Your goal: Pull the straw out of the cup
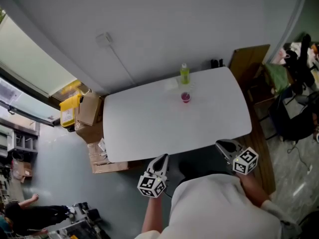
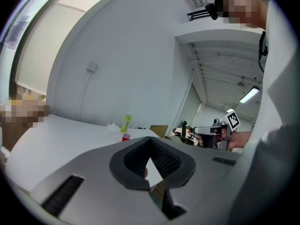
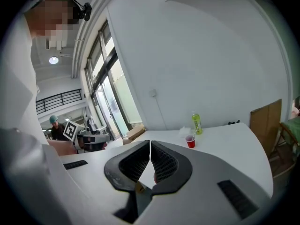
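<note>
A small red cup (image 1: 185, 97) stands on the far part of the white table (image 1: 149, 128), just in front of a green bottle (image 1: 184, 73). The straw is too thin to make out. Both grippers hang off the table's near edge, well short of the cup. My left gripper (image 1: 163, 158) has its jaws together with nothing between them (image 2: 150, 139). My right gripper (image 1: 223, 144) is likewise shut and empty (image 3: 150, 142). The cup (image 2: 126, 136) (image 3: 190, 141) shows far ahead in both gripper views, with the bottle (image 3: 196, 123) behind it.
A crumpled white scrap (image 3: 183, 130) lies beside the bottle. Cardboard boxes (image 1: 89, 111) and a yellow container (image 1: 70, 108) sit off the table's left end. A brown board (image 1: 247, 59) and a chair with bags (image 1: 294, 108) stand to the right. A person (image 1: 30, 213) is at the lower left.
</note>
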Available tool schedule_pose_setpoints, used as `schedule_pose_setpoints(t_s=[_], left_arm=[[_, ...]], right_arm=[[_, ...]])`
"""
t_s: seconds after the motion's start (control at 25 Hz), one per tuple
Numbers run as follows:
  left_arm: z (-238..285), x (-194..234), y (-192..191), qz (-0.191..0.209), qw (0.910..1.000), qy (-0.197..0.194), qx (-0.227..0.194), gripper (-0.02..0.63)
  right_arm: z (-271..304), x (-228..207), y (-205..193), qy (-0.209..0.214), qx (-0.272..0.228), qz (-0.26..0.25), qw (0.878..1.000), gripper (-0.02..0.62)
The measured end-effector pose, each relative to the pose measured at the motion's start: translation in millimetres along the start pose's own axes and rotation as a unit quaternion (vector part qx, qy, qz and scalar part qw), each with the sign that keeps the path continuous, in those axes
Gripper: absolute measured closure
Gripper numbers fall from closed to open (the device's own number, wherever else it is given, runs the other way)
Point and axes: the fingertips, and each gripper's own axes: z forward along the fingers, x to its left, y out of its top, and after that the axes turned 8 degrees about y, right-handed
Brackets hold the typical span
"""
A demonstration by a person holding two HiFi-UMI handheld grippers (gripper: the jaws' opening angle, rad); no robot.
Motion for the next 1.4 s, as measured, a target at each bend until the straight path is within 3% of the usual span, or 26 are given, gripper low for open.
schedule_pose_setpoints(t_s=[0.4,0.76,1.4], left_arm=[[18,45,10,0.005,0.9994,-0.028,0.02,0.604],[41,31,6,-0.001,0.9993,-0.03,0.022,0.604],[99,12,12,-0.03,0.9975,0.061,0.019,0.604]], right_arm=[[31,-9,16,-0.044,0.001,-0.005,0.999,0.558],[41,-34,20,-0.037,0.01,0.006,0.999,0.558],[88,-135,42,0.037,0.032,0.025,0.998,0.555]])
